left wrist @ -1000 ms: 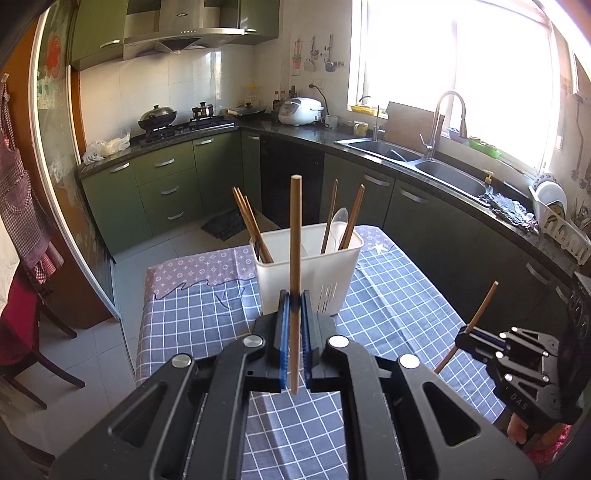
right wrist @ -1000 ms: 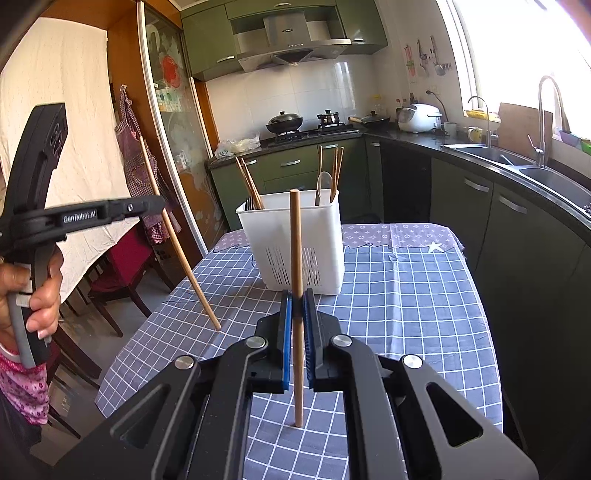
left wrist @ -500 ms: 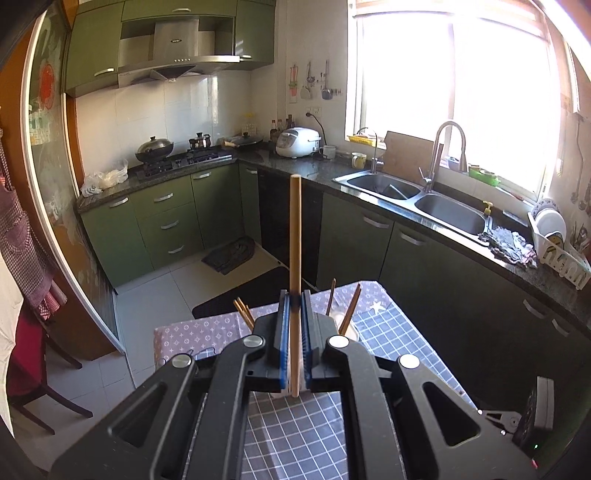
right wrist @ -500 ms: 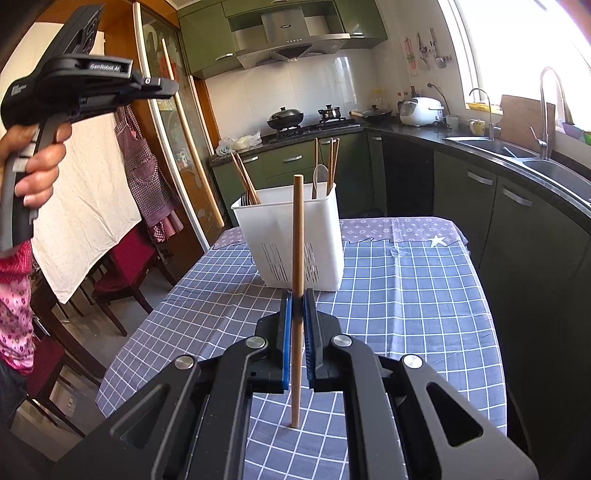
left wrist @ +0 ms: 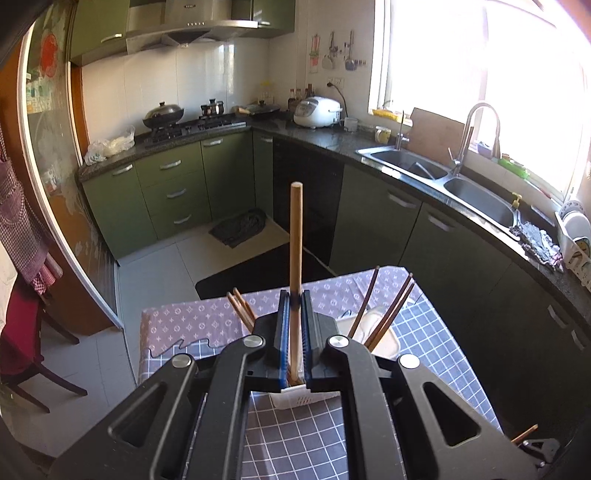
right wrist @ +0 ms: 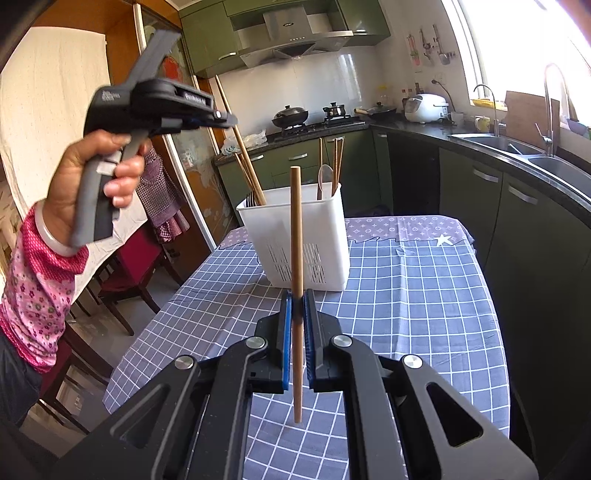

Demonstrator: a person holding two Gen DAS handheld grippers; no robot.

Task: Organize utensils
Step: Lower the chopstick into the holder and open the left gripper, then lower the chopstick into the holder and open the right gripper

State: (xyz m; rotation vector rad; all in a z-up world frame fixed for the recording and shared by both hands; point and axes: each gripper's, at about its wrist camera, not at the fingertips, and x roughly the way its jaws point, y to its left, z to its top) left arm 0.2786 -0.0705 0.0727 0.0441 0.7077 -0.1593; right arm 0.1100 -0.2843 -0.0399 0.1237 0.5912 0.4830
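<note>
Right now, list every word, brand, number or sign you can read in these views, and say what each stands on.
Raised left gripper, side of body: white lettering, too blurred to read.
Range hood: small mark, too small to read.
Cabinet door at left: paper notes, too small to read.
Nothing else carries legible text.

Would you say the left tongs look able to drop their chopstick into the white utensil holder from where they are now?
Probably yes. The left tongs, shut on a chopstick, hang above the near-left part of the white utensil holder. Its top is open; only the chopsticks already inside crowd that corner.
</note>
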